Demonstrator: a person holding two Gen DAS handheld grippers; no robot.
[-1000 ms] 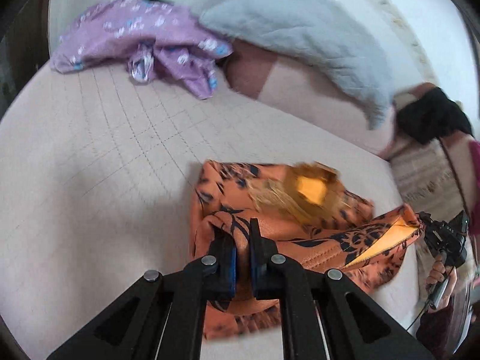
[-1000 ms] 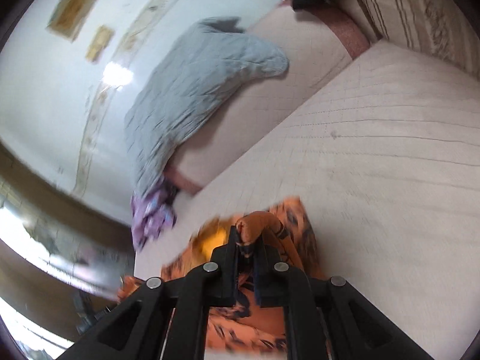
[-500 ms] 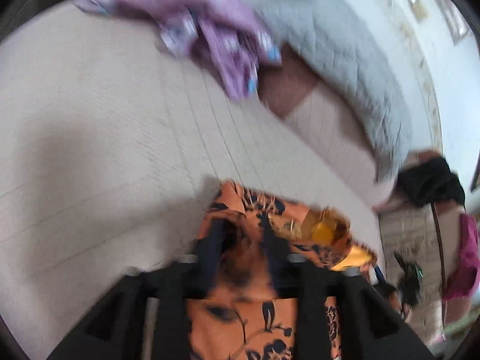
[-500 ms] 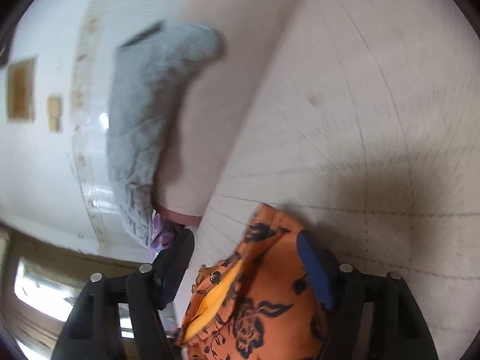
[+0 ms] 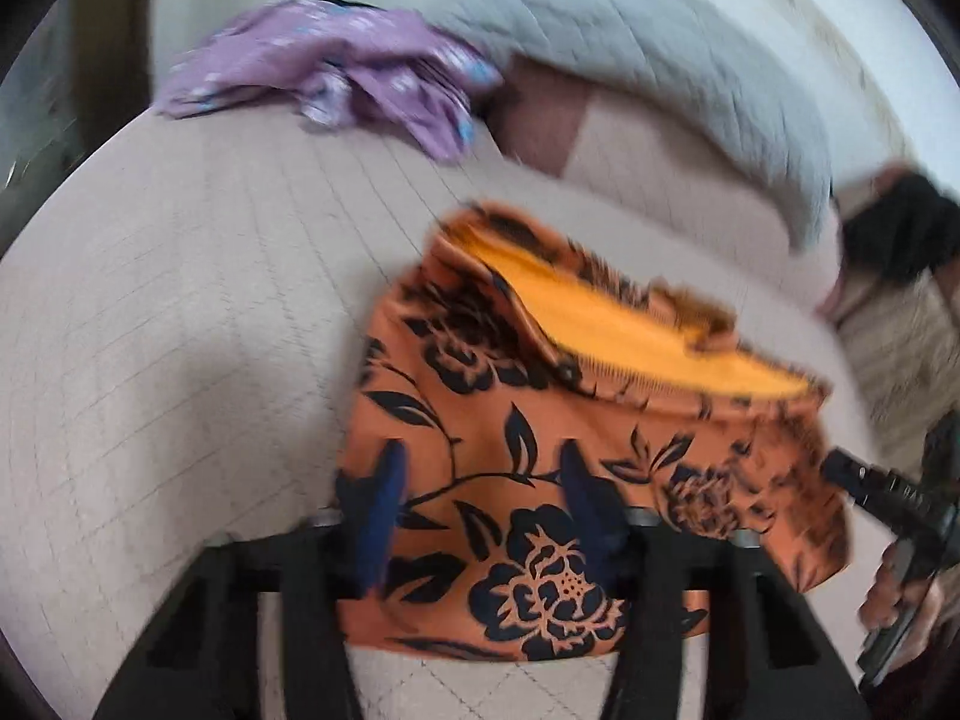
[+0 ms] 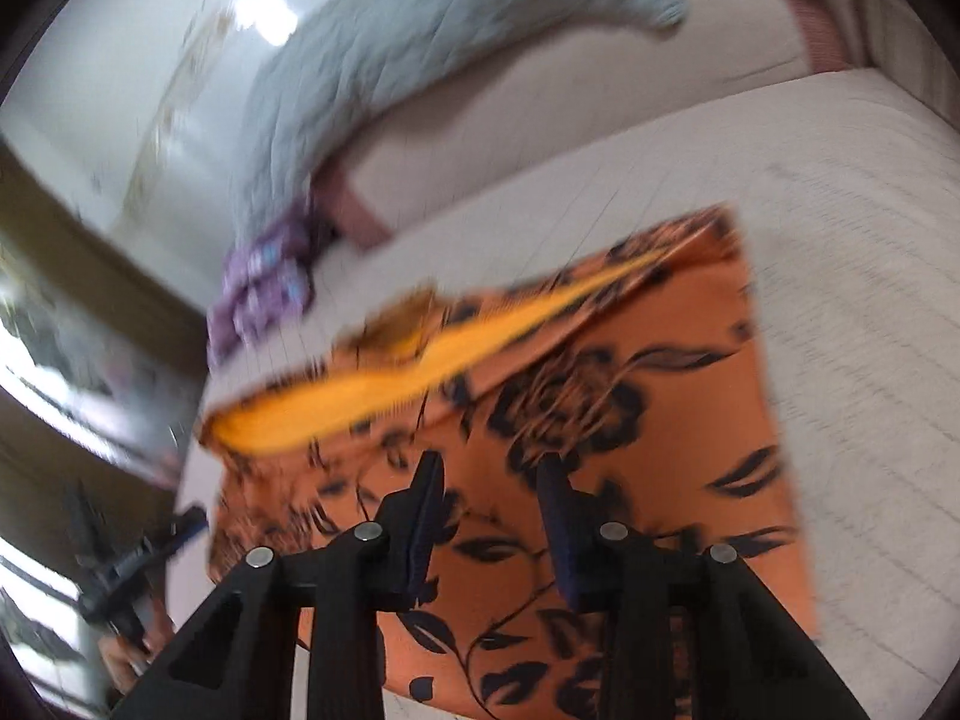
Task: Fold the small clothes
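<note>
An orange garment with a black flower print (image 5: 540, 432) lies spread on the beige quilted bed (image 5: 168, 324). Its yellow inner band (image 5: 606, 318) shows along the far edge. My left gripper (image 5: 486, 504) hovers over the near left part of the garment. Its jaws are closing, with flat cloth under the gap and the blue pads (image 5: 381, 504) apart. In the right wrist view the orange garment (image 6: 648, 420) fills the middle. My right gripper (image 6: 492, 510) stands over its near edge, jaws closing and nothing pinched. The frames are blurred.
A purple flowered garment (image 5: 336, 66) lies at the bed's far side beside a grey quilt (image 5: 630, 48); both show again as the purple garment (image 6: 264, 288) and the quilt (image 6: 390, 60). A black item (image 5: 894, 228) sits far right. A hand (image 5: 900, 594) holds the other gripper.
Both grippers were shut on bunched orange cloth, then let it go. The garment now lies flatter and wider on the bed, and both grippers have dropped over its near part.
</note>
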